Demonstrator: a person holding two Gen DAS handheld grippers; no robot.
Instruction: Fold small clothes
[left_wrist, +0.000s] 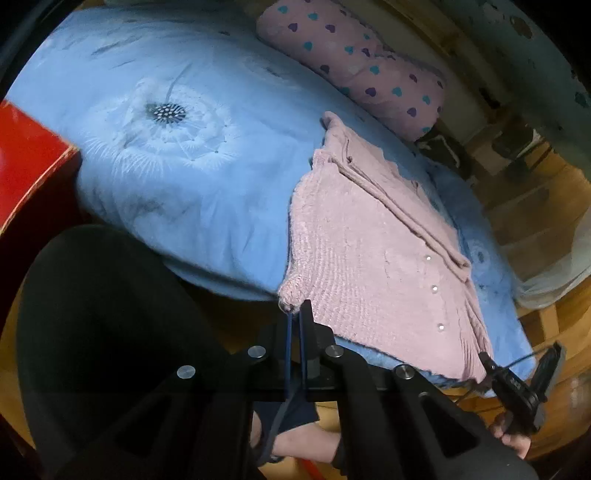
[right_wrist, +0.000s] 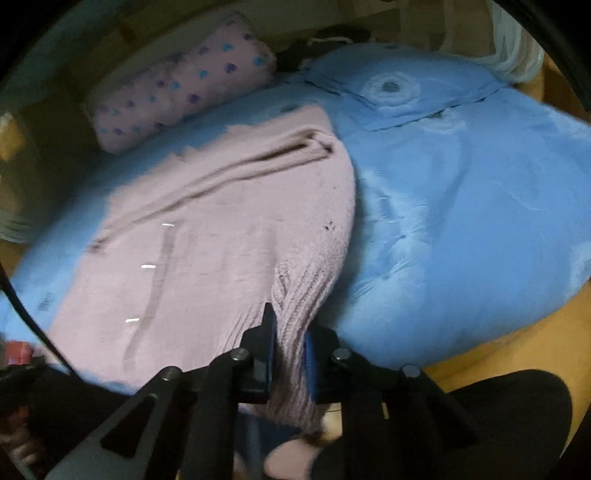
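Two near corners of the pink knitted cardigan (left_wrist: 373, 236) are pinched, one by each tool, presumably so that the hem edge can be lifted evenly and carried over toward the collar for a fold; the garment is spread front-up across the blue dandelion duvet (left_wrist: 173, 155), its pearl buttons (left_wrist: 434, 288) fastened and one sleeve laid back over the chest; the left gripper (left_wrist: 297, 314) is clenched on a small bunched corner at the bed's edge; the right gripper (right_wrist: 288, 332) is clamped on the thick ribbed hem, which is gathered between the blue pads; a heart-print pillow (left_wrist: 354, 62) is seen beyond, well apart from the garment.
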